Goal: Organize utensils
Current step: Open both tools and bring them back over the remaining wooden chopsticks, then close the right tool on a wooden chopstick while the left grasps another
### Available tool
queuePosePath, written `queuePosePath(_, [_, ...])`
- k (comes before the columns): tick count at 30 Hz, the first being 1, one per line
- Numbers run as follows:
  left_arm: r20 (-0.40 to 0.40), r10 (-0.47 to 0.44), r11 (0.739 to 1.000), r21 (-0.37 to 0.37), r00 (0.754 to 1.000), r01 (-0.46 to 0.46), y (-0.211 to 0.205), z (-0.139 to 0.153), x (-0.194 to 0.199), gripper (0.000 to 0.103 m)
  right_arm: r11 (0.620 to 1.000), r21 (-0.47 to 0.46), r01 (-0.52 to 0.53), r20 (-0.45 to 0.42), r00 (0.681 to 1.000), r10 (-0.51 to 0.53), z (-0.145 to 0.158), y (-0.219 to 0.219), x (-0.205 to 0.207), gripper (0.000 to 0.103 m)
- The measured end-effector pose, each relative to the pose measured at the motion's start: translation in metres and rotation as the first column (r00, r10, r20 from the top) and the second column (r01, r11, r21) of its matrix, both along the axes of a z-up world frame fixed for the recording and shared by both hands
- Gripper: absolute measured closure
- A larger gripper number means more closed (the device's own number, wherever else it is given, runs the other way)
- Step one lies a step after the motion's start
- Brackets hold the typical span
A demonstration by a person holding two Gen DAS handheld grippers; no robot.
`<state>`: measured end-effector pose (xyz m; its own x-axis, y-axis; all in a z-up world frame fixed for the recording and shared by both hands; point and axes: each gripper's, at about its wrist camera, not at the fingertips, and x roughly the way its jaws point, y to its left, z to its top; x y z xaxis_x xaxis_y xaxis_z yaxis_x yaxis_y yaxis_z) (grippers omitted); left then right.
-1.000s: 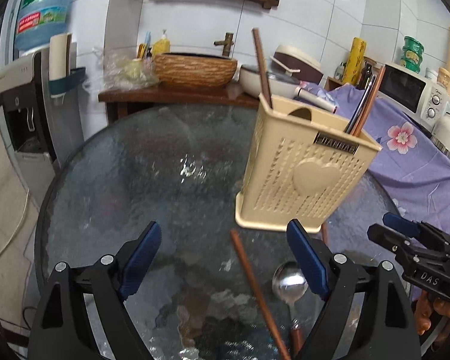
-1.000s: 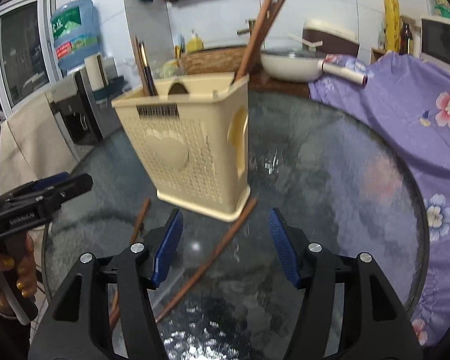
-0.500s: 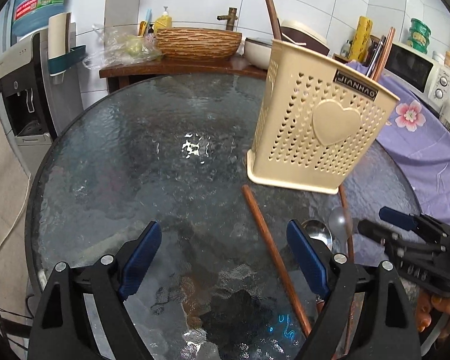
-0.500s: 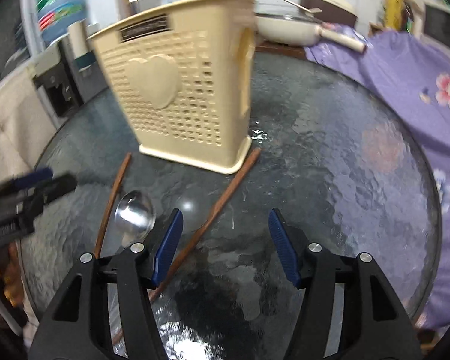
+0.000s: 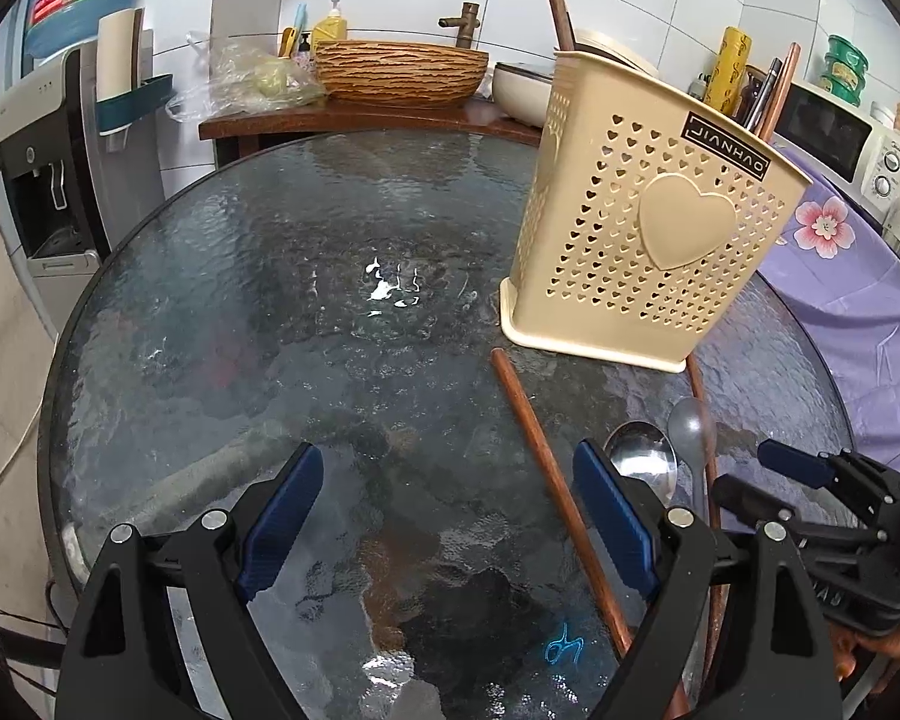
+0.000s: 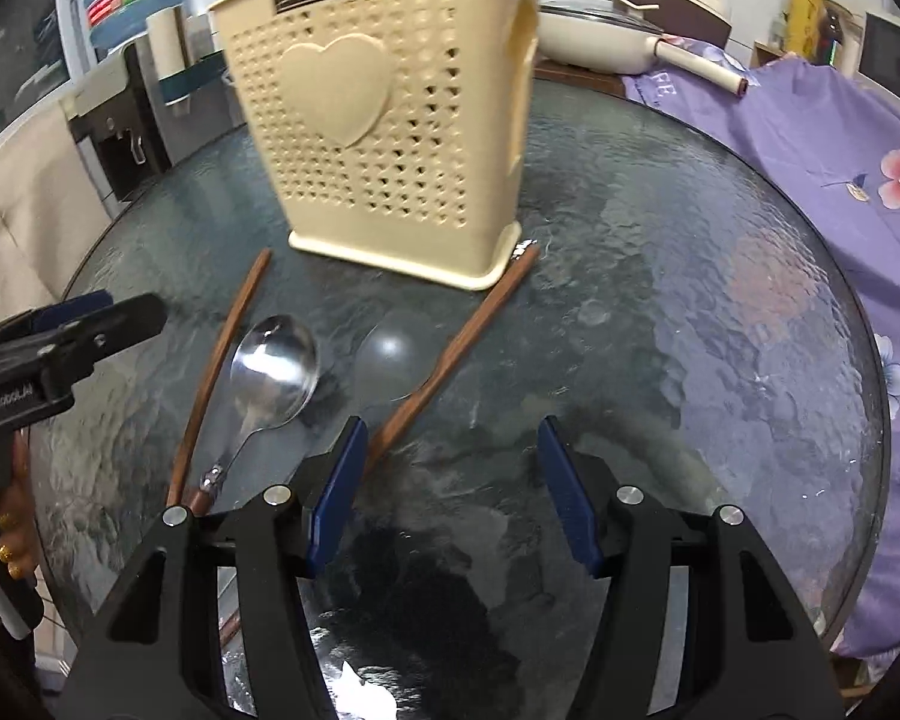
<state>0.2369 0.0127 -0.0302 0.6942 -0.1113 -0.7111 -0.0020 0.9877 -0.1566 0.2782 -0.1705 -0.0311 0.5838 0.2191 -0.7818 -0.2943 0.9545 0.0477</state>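
A beige perforated utensil holder (image 5: 654, 222) (image 6: 390, 120) stands on the round glass table (image 5: 240, 312), with several sticks (image 5: 774, 90) poking out of it. In front of it lie two brown chopsticks (image 5: 546, 480) (image 6: 222, 366), a metal spoon (image 5: 639, 459) (image 6: 276, 366) and a clear plastic spoon (image 5: 690, 426) (image 6: 390, 360). My left gripper (image 5: 447, 516) hovers open over the glass; one chopstick runs just inside its right finger. My right gripper (image 6: 450, 492) is open too, and the other chopstick (image 6: 462, 348) ends behind its left finger. Neither holds anything.
A purple flowered cloth (image 6: 810, 138) covers the surface on the table's far side. Behind the table are a wooden shelf with a wicker bowl (image 5: 399, 69), a pan (image 6: 594, 42), a microwave (image 5: 834, 138) and a water dispenser (image 5: 42, 180).
Both grippers have sunk toward the table and tipped further down. The spoons and chopsticks now show fully. Jaw widths are unchanged.
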Motion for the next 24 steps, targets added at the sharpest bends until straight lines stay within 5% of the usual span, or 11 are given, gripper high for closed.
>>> queuePosePath(16, [-0.03, -0.008, 1.0, 0.022, 1.0, 0.009, -0.009, -0.008, 0.006, 0.021, 0.998, -0.065, 0.007, -0.048, 0.999, -0.01, -0.003, -0.03, -0.01, 0.045])
queuePosePath(24, [-0.05, -0.026, 0.998, 0.053, 0.998, 0.028, -0.019, -0.008, 0.017, 0.029, 0.997, -0.069, 0.016, -0.062, 0.998, -0.02, -0.002, -0.032, 0.01, 0.055])
